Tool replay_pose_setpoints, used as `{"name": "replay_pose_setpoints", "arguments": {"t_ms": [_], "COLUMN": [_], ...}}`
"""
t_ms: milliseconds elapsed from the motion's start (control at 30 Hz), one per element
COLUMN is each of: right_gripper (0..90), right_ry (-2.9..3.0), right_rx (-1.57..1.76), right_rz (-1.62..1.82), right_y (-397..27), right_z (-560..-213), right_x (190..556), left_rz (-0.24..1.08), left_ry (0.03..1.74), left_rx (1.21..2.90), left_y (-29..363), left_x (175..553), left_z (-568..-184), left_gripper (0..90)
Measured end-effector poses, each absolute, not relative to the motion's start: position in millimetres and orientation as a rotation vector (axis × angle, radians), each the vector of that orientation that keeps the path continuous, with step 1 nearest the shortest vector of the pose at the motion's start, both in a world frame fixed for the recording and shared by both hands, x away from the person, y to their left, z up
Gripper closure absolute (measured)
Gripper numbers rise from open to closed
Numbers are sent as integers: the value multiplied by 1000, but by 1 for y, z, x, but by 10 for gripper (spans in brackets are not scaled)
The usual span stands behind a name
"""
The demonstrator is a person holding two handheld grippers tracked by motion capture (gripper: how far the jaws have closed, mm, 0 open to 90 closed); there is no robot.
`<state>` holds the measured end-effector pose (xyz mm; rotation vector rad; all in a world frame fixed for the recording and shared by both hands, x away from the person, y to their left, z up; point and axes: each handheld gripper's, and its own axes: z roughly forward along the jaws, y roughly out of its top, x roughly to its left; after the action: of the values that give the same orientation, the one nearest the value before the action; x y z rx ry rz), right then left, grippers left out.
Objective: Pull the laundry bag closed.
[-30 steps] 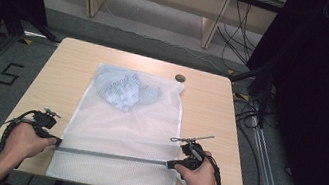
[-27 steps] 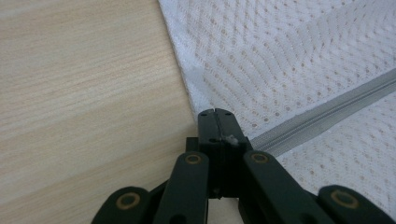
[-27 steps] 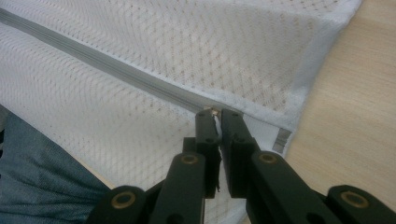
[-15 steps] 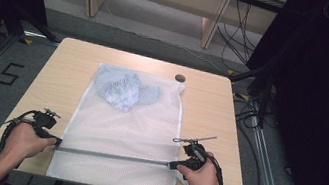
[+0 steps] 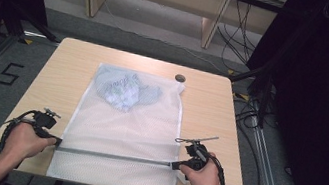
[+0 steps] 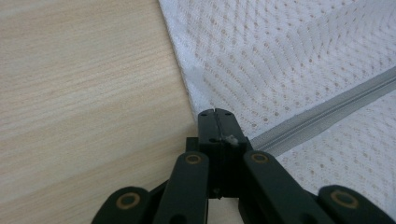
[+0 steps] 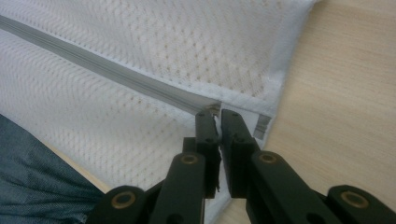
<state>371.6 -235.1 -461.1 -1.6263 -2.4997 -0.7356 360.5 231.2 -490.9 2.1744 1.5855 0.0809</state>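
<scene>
The zip (image 5: 116,156) lay closed across the bag (image 5: 120,131); left gripper (image 5: 59,142) at nine o'clock clenched its end, right gripper (image 5: 173,165) at three clenched the pull; clothes (image 5: 124,91) already inside.

A small dark disc (image 5: 180,78) lies on the wooden table (image 5: 209,115) near its far edge
</scene>
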Motion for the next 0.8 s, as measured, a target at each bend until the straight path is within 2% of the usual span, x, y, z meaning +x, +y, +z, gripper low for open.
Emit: {"name": "replay_pose_setpoints", "arguments": {"t_ms": [667, 800], "right_gripper": [859, 850], "right_ry": [-2514, -2492], "right_rx": [-1581, -1659], "right_rz": [-759, -750], "right_y": [-241, -245], "right_z": [-469, -468], "right_x": [374, 374], "left_rz": [81, 94], "left_ry": [1576, 1581], "left_rx": [2177, 2165], "left_y": [232, 230], "left_x": [360, 359], "left_z": [-491, -492], "left_gripper": [900, 899]}}
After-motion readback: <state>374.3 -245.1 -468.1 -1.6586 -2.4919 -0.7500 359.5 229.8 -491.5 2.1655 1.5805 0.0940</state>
